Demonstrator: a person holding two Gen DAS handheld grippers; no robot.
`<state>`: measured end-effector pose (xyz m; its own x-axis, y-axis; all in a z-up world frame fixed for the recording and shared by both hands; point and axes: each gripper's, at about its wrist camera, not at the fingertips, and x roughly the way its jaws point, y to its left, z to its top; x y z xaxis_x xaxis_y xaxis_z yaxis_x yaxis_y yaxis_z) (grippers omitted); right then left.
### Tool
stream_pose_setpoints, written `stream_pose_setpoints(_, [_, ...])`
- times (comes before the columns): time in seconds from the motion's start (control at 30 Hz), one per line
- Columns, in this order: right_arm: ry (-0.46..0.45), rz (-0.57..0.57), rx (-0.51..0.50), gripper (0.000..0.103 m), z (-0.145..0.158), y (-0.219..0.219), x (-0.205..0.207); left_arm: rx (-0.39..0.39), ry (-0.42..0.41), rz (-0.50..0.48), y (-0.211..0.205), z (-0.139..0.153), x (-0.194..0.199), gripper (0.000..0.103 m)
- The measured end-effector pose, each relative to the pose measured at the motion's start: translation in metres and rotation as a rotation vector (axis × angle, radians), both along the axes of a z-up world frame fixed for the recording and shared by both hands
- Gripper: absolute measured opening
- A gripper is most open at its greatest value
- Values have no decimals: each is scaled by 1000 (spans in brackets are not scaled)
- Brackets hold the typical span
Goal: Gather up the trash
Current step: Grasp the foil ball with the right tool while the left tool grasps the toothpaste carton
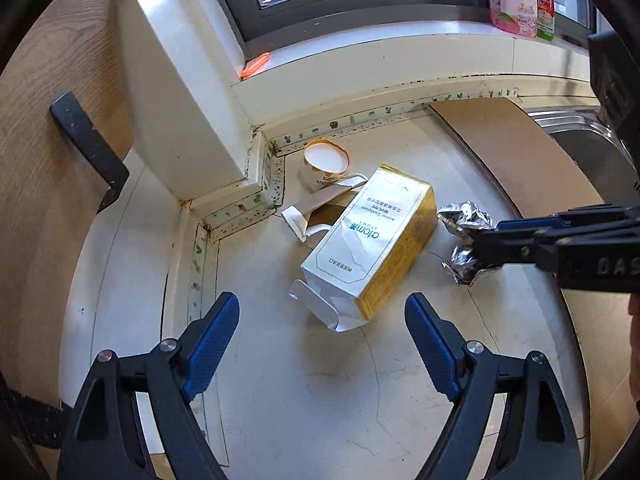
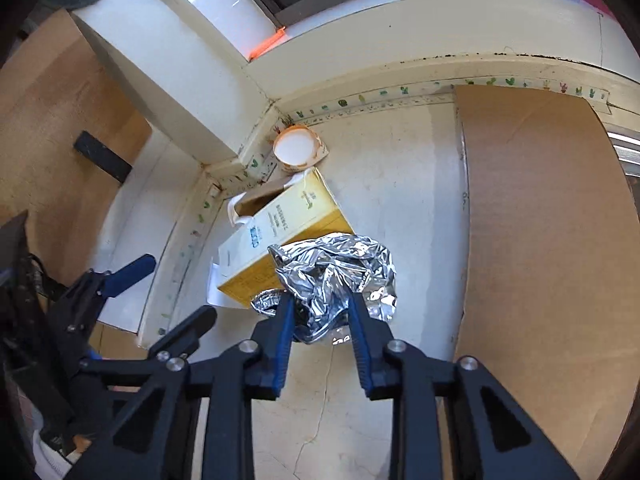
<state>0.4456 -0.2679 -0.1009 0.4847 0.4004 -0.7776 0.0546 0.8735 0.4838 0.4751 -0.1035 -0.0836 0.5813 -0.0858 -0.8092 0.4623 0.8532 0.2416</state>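
Currently, three trash items on your countertop (image 1: 320, 400). Item one: crumpled foil (image 2: 340, 276), centre of the right wrist frame, your right gripper (image 2: 320, 308) pinching it between both blue pads, likely because it sits nearest. Item two: gold toothpaste box (image 1: 368, 240), mid-frame in the left view, lying flat, flaps open. Item three: paper cup (image 1: 326, 160), upper centre, tucked into the wall corner. Your left gripper (image 1: 322, 312) hangs spread wide, empty, just short of the box.

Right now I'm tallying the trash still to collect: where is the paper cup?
The paper cup lies on its side in the counter's back corner, just behind the gold toothpaste box; the right wrist view shows the same.
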Motion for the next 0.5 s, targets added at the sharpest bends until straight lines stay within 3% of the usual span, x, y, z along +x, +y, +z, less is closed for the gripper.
stream_pose_setpoints(0.3, [-36,-26,78,27,5,-33,-1,-8,116,-53,-20,-14,39,84])
stream_pose_setpoints(0.5, [-53,3,89,27,5,-37,-1,63,171,-86,-33,-37,58,84])
